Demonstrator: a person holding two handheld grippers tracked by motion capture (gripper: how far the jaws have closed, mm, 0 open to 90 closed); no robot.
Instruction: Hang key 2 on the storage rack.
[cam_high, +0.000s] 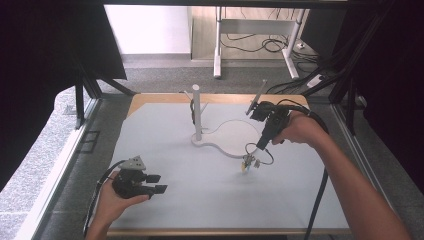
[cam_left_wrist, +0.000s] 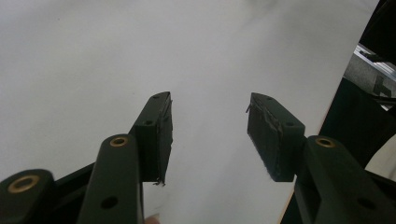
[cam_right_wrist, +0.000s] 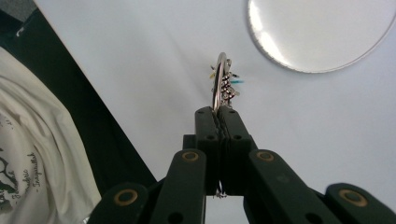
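Right gripper (cam_right_wrist: 218, 111) pinches the key ring (cam_right_wrist: 219, 84) by its edge for hanging on the stand (cam_high: 196, 112); left gripper (cam_left_wrist: 210, 135) spread, idle

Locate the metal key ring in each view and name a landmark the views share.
High view: key ring hangs right of centre, pinched by the right gripper.
Left gripper view: not in it.
Right gripper view: centre, just above the shut jaws.
Shared landmark: white round stand base.
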